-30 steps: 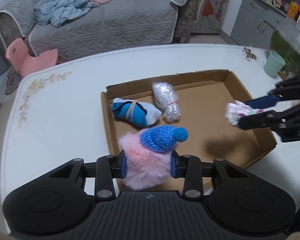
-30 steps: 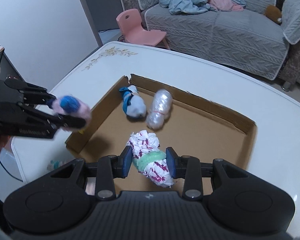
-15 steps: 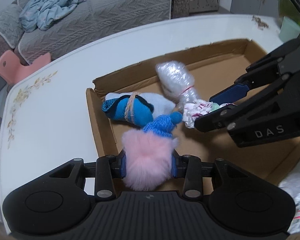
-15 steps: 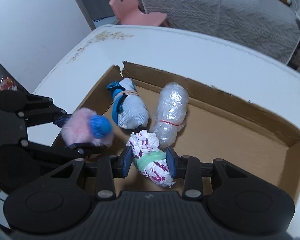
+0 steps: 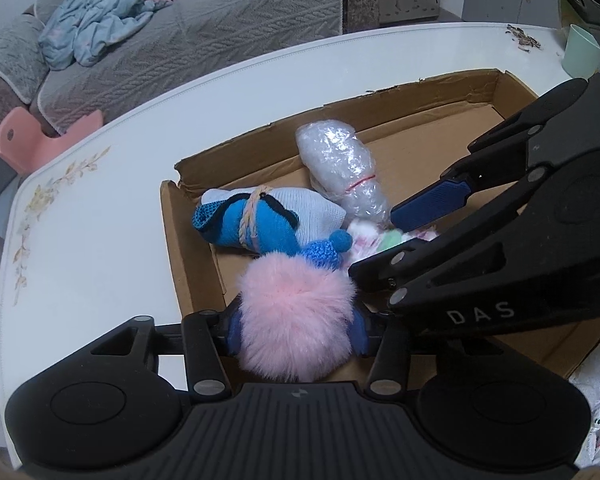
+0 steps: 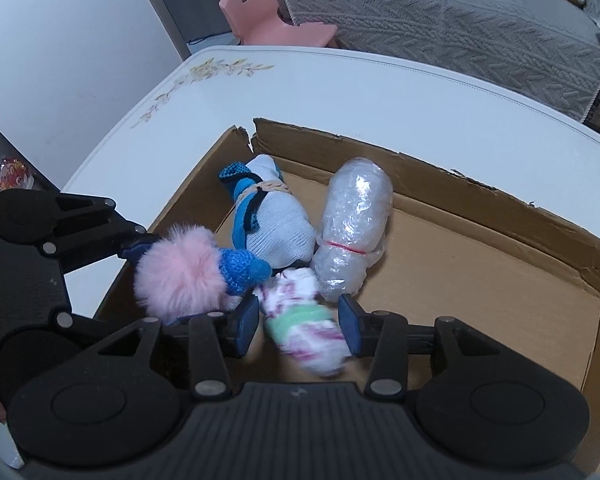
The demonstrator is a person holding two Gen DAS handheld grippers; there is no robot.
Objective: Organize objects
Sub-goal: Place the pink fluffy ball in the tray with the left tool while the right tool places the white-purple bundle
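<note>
Left wrist view takes in the white oval table [image 5: 100, 216] and, on it, the shallow brown cardboard box [image 5: 188, 248] that is collecting the bundles. Inside, at the box's near-left corner, lie a clear bubble-wrap roll cinched with a red band [image 5: 342, 168] and a blue-and-white sock bundle tied with cord [image 5: 268, 220], touching side by side. The right claw [image 6: 298, 320] has spread its pads wide, and the white-and-magenta patterned bundle with a green band [image 6: 300, 328] sits loose between them, blurred, apparently just let go against the bubble-wrap roll; half a second ago the pads pinched it shut. The left claw [image 5: 296, 328] grips the pink fluffy pompom with a blue knitted cap [image 5: 294, 320], and since the earlier frame it has come lower and closer, so the cap now nearly touches the sock bundle. To finish well, I would pull the right claw straight back without dragging the patterned bundle, then lower the pompom into the gap beside the sock bundle and release only once it rests on the cardboard, keeping the two claws from knocking together.
</note>
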